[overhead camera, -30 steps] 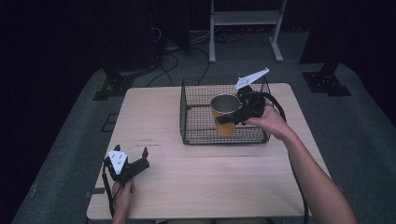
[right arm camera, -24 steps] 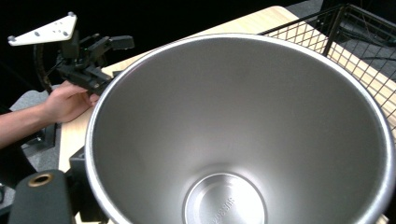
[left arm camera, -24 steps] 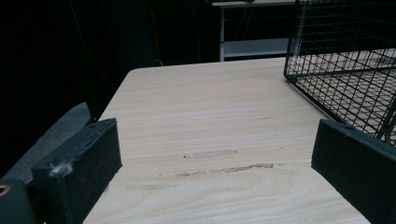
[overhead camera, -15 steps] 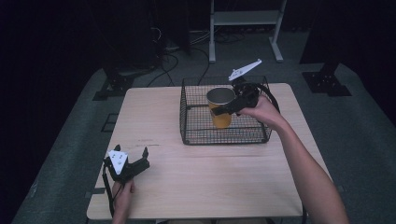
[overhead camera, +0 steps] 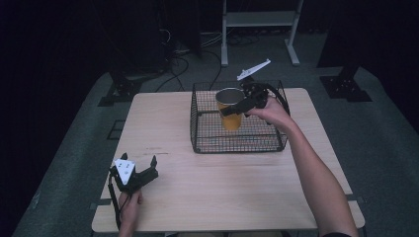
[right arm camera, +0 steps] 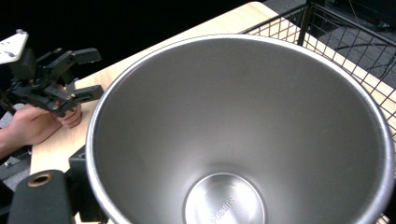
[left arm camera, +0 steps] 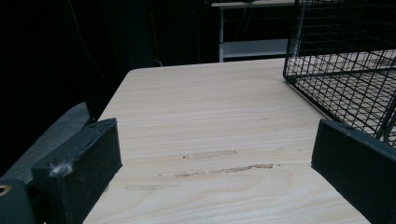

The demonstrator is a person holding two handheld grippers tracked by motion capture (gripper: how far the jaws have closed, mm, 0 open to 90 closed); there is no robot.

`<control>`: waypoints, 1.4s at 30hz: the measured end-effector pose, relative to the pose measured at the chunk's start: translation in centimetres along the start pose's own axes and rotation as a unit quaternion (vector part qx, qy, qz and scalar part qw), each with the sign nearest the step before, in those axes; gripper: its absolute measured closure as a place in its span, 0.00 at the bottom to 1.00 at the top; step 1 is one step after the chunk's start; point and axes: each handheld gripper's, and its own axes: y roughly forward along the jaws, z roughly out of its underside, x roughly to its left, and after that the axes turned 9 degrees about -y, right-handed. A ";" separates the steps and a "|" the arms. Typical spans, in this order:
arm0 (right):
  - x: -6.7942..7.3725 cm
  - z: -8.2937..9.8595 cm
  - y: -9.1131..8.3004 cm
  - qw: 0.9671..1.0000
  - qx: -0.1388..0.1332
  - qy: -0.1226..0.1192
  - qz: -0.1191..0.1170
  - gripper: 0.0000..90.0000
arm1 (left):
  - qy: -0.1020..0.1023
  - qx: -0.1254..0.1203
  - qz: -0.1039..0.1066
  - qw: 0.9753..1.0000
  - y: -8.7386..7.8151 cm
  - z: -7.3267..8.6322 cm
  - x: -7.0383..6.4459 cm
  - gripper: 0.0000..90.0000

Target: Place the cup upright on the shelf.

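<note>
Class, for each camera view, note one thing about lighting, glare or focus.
High view: the table is lit, the surroundings nearly black. Left gripper view: even light on the wood, the near tongs slightly soft. Right gripper view: soft sheen inside the steel cup, its rim blurred from closeness.

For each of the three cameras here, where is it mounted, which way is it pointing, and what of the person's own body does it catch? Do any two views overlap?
High view: above the person's side, looking forward and down on the light wooden table; both forearms enter from below.
Left gripper view: low over the table, along its open jaws toward the black wire basket; no hand.
Right gripper view: looking down into the steel-lined orange cup; the other hand with the left gripper shows beyond.
Shared: all three show the basket and table.
</note>
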 end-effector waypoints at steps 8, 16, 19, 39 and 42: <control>-1.5 0.7 2.1 1.000 0.013 0.021 0.009 0.14 | 0.001 0.000 0.000 1.000 0.0 0.0 0.0 0.01; -2.8 1.5 3.5 0.999 0.022 0.038 0.019 0.14 | 0.001 0.000 0.000 1.000 0.0 0.0 0.0 0.01; -3.1 1.8 4.0 0.999 0.021 0.041 0.026 0.14 | 0.001 -0.001 0.001 1.000 0.0 0.0 0.0 0.01; -4.7 3.3 7.2 0.996 0.048 0.050 0.054 0.13 | 0.001 -0.001 0.001 1.000 -0.1 0.0 0.0 0.01; -5.0 3.6 7.7 0.996 0.053 0.052 0.054 0.13 | 0.001 -0.001 0.001 1.000 -0.1 0.0 0.0 0.01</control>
